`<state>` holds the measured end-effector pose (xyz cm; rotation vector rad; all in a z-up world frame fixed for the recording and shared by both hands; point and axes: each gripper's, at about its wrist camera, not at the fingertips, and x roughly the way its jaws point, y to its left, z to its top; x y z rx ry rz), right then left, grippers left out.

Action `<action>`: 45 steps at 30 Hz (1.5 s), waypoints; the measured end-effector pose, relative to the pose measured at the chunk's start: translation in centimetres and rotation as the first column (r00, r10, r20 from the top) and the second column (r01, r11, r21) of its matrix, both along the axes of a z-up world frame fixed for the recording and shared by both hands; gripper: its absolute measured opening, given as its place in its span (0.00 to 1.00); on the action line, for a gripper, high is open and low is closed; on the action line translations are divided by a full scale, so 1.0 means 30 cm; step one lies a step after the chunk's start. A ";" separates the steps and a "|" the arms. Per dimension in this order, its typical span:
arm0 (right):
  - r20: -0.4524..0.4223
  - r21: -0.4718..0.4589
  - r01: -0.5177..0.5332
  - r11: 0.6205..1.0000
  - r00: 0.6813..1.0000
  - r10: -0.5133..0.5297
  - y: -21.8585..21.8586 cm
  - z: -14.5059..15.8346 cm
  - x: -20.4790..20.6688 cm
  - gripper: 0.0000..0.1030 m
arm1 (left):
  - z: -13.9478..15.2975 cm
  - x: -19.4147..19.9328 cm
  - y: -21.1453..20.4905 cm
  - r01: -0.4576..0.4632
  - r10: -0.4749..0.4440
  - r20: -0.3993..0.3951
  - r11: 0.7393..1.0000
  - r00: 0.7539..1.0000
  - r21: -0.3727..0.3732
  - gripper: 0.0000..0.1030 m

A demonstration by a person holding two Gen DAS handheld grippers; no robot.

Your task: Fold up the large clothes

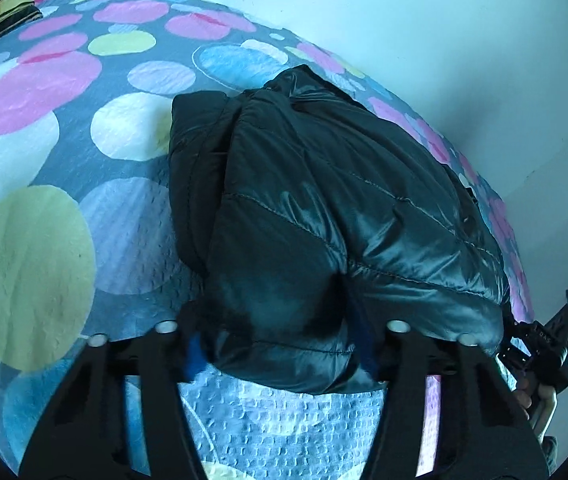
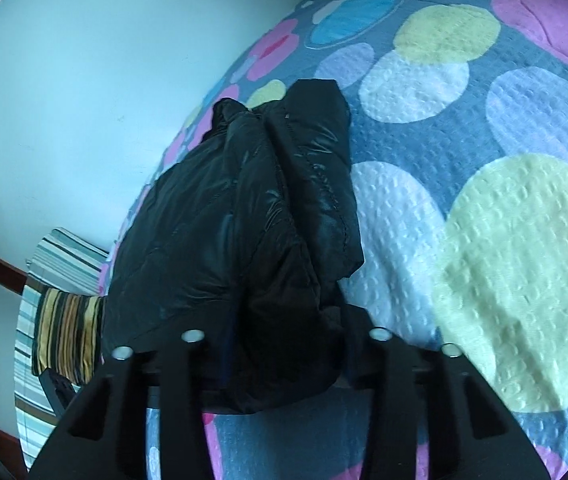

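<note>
A black puffer jacket (image 1: pixel 323 216) lies bunched and partly folded on a bed with a spotted cover (image 1: pixel 44 200). My left gripper (image 1: pixel 280 344) stands wide around the jacket's near end, the padded fabric bulging between its fingers, so I cannot tell if it grips. In the right wrist view the same jacket (image 2: pixel 244 240) runs away from me, and my right gripper (image 2: pixel 284 360) straddles its near end the same way. The right gripper's body and the hand holding it also show in the left wrist view (image 1: pixel 539 352) at the jacket's far right end.
The bed cover (image 2: pixel 483 240) spreads wide beside the jacket. A white wall (image 1: pixel 443 40) runs along the bed's far side. A striped pillow (image 2: pixel 64 332) and striped bedding (image 2: pixel 68 260) lie at the bed's head. A striped pillow (image 1: pixel 0 16) shows at top left.
</note>
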<state>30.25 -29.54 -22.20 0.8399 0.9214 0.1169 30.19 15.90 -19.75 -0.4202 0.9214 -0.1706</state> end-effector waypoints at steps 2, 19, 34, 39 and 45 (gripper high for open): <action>0.018 0.001 -0.003 1.000 1.000 0.003 0.004 0.009 -0.009 0.28 | 0.011 -0.007 0.006 -0.002 0.002 0.002 1.000 1.000 -0.001 0.39; 0.033 -0.037 -0.003 0.999 0.999 0.004 0.009 0.076 -0.146 0.23 | 0.068 -0.204 -0.023 -0.004 0.004 0.004 0.996 1.000 0.084 0.30; 0.007 -0.059 -0.054 0.997 0.999 0.054 0.021 0.100 -0.440 0.23 | 0.078 -0.547 -0.004 -0.008 0.006 0.014 0.995 1.000 0.102 0.30; 0.006 -0.055 -0.059 0.997 0.998 0.059 0.021 0.083 -0.482 0.24 | 0.063 -0.562 0.003 -0.004 0.002 0.020 0.995 1.000 0.097 0.34; -0.014 -0.078 -0.047 0.996 0.999 0.046 0.008 0.099 -0.493 0.41 | 0.083 -0.580 0.024 -0.037 0.032 0.038 0.990 0.999 0.133 0.59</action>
